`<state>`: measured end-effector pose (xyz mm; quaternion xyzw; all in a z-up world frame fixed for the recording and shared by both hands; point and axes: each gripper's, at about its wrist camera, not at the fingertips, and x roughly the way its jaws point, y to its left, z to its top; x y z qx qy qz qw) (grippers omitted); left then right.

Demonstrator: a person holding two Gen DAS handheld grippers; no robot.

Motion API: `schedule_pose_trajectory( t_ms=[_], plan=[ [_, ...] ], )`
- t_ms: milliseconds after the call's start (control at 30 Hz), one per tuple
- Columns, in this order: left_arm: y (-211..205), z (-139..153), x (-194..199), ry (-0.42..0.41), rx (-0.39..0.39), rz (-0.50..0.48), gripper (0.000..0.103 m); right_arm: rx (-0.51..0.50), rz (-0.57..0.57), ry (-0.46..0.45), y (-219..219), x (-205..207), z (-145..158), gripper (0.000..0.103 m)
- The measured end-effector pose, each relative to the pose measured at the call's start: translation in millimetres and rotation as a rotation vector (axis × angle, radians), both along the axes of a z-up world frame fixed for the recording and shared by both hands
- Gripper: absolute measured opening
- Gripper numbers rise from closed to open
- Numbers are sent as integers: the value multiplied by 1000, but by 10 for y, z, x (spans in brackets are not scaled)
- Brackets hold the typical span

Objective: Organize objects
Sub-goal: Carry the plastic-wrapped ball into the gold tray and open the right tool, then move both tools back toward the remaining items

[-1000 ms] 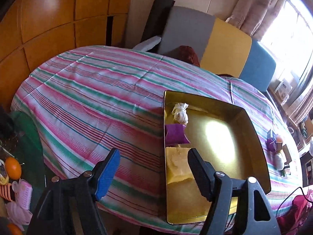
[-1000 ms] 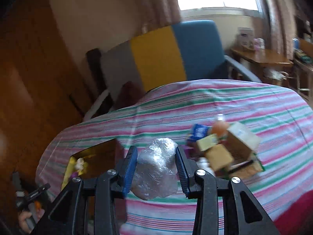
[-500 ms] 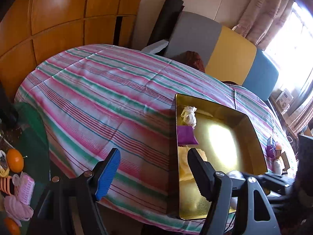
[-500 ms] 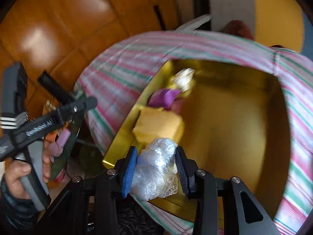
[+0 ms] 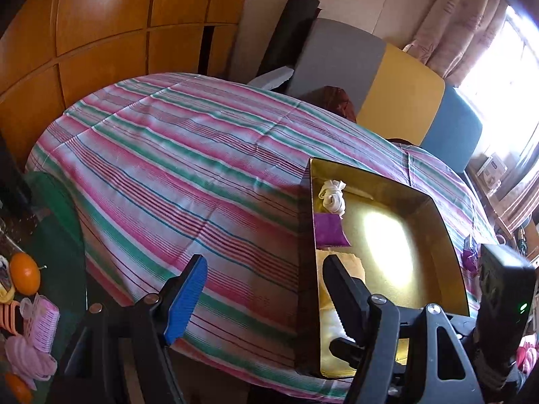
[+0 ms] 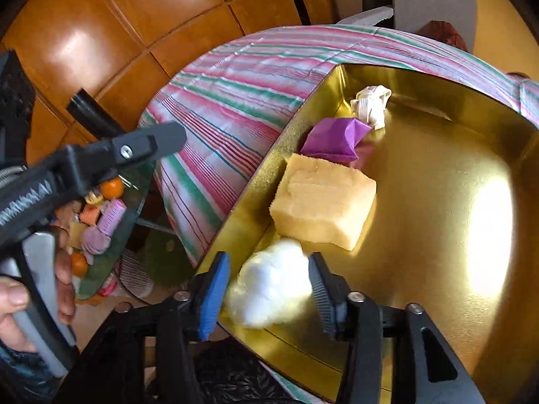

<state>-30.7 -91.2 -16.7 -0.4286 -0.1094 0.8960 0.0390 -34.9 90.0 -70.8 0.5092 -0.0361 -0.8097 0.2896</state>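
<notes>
Right gripper (image 6: 266, 293) has carried the plastic-wrapped bundle (image 6: 269, 289) into the gold tray (image 6: 438, 202); fingers just opened, bundle released beside the yellow sponge (image 6: 323, 208). Left gripper (image 5: 266, 289) idle, fingers apart, empty.

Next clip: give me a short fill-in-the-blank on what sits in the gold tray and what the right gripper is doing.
1. The gold tray rests on a ____ tablecloth.
2. Between the white cord bundle and the yellow sponge lies a ____ packet.
3. The right gripper, jaws just opening, has let go of the white plastic-wrapped bundle, which lies ____ the tray.

Missing words: striped; purple; inside
</notes>
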Motion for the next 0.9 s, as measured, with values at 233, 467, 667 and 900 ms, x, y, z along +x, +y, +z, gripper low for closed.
schedule_pose_trajectory(
  t_ms=[233,467,667,900],
  plan=[
    [118,63,21,14,-29,-32,72,-38,-54,73,168,66,238,62],
    [329,169,85,38,-61,-79,72,8,-179,176,555,225,486,77],
    [637,253,131,56,-93,-159,72,20,-292,219,1058,330,656,83],
    [1048,333,184,82,-146,-255,72,39,-423,236,1653,434,727,86]
  ],
)
